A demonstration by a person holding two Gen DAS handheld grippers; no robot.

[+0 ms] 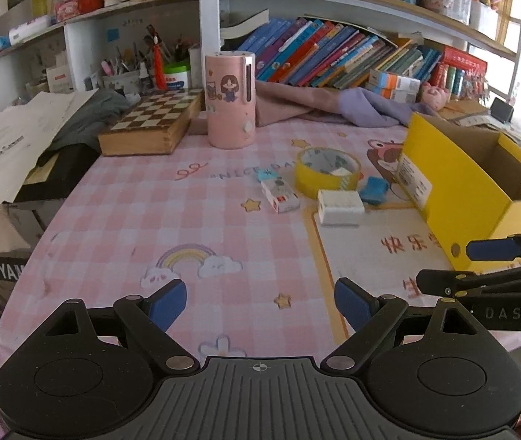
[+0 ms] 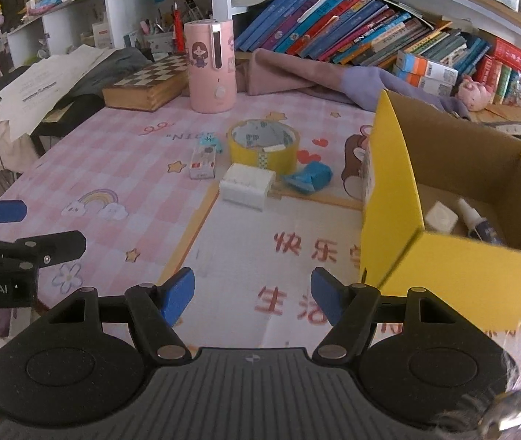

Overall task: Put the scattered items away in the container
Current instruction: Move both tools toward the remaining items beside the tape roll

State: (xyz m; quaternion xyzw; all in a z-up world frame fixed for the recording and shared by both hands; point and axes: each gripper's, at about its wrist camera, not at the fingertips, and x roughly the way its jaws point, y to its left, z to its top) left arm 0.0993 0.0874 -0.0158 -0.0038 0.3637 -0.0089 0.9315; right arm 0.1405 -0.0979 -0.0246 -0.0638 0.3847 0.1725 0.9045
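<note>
Both your tools hang spread and empty over the desk, with the loose items ahead of them.

Your right wrist view looks down into the yellow box (image 2: 399,183), where a white cube-shaped item (image 2: 441,217) and a small white-capped bottle (image 2: 474,220) lie on the cardboard floor; your left wrist view shows only the box's outer wall (image 1: 454,183) and rim. Your left tool (image 1: 260,304) and right tool (image 2: 253,293) grip nothing. On the pink checked desk (image 2: 121,154), left of the box, sit the yellow tape roll (image 2: 263,145) (lying flat, hole up), a white block (image 2: 247,186), a blue crumpled piece (image 2: 313,178), possibly a wrapper, and a small white carton (image 2: 202,163) whose long axis runs away from you toward the pink cylinder (image 2: 209,66).
</note>
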